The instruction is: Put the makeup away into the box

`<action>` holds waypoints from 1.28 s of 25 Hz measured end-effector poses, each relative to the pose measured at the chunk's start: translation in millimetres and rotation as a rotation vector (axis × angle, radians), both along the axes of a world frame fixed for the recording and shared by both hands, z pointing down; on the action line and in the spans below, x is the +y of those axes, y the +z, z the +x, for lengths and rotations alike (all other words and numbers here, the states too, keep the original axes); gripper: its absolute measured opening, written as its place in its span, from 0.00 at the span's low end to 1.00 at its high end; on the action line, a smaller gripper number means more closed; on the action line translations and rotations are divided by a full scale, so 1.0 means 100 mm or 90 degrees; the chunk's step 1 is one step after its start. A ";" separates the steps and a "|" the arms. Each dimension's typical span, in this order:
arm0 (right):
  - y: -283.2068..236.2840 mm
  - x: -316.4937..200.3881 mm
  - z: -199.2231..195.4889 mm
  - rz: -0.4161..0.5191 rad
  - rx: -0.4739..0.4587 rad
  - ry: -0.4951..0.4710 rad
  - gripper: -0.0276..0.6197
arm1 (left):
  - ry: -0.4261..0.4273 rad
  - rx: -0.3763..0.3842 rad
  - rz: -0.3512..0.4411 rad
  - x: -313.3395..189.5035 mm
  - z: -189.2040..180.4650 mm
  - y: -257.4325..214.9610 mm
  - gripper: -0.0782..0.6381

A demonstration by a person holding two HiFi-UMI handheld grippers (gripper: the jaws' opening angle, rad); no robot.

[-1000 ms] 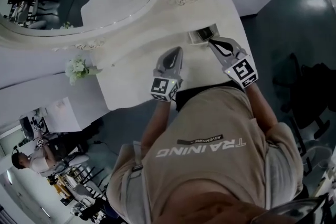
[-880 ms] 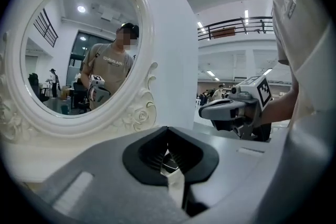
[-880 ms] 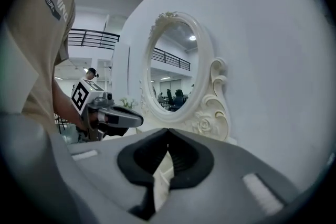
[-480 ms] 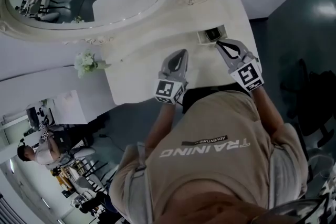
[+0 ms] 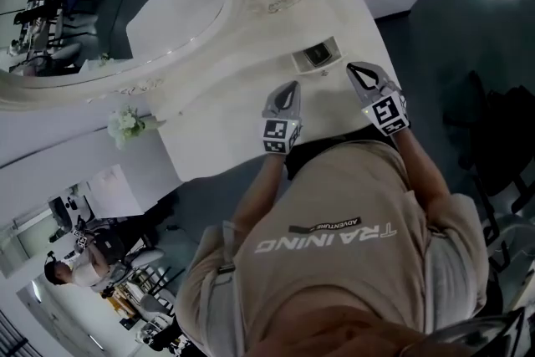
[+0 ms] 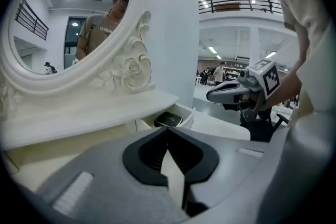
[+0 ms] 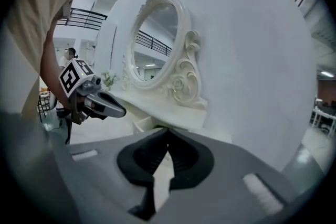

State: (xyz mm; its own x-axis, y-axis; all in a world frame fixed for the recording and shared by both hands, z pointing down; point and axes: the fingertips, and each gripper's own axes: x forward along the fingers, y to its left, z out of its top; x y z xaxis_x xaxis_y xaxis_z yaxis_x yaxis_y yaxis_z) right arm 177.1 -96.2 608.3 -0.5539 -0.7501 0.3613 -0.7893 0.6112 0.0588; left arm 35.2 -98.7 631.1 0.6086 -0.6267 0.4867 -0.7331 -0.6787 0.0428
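mirror (image 5: 125,4): oval, in a carved white frame, well to the left of the box (image 5: 298,63) and behind it. It only reflects the room and plays no part in the job.
flowers (image 5: 125,123): a small pale bunch far left of the box, clear of any reach towards it.
table top (image 5: 217,130): a bare white surface running left from the box, with no loose makeup showing on it.
left gripper (image 5: 291,86): its jaws are pressed together with nothing between them. The tip points at the box from its near left and stops just short of it. It is probably closed because it has nothing to carry.
box: a small white open compartment, beyond and between the two gripper tips. Its opening faces the person, so it looks reachable from the front.
makeup (image 6: 169,119): a dark flat case lying inside the box, the only thing here that looks like makeup. It is too small to tell what kind.
shelf (image 6: 105,107): the mirror's ledge, ending just left of and above the box. It is the likeliest thing to get in the way of a reach from that side.
right gripper (image 5: 354,68): its jaws are closed and empty. It sits just right of the box and is aimed towards it. With both tips this near the box, they could crowd each other.
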 end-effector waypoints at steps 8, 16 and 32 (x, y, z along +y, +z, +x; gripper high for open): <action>0.66 -0.18 0.19 -0.103 -0.034 0.019 0.05 | -0.020 -0.038 -0.071 -0.12 0.10 0.45 0.11; 0.73 -0.36 0.13 -0.129 -0.070 -0.008 0.05 | -0.020 -0.059 -0.101 -0.21 0.07 0.61 0.11; 0.82 -0.67 0.14 -0.140 -0.089 -0.031 0.05 | -0.056 -0.040 -0.121 -0.45 0.14 0.64 0.11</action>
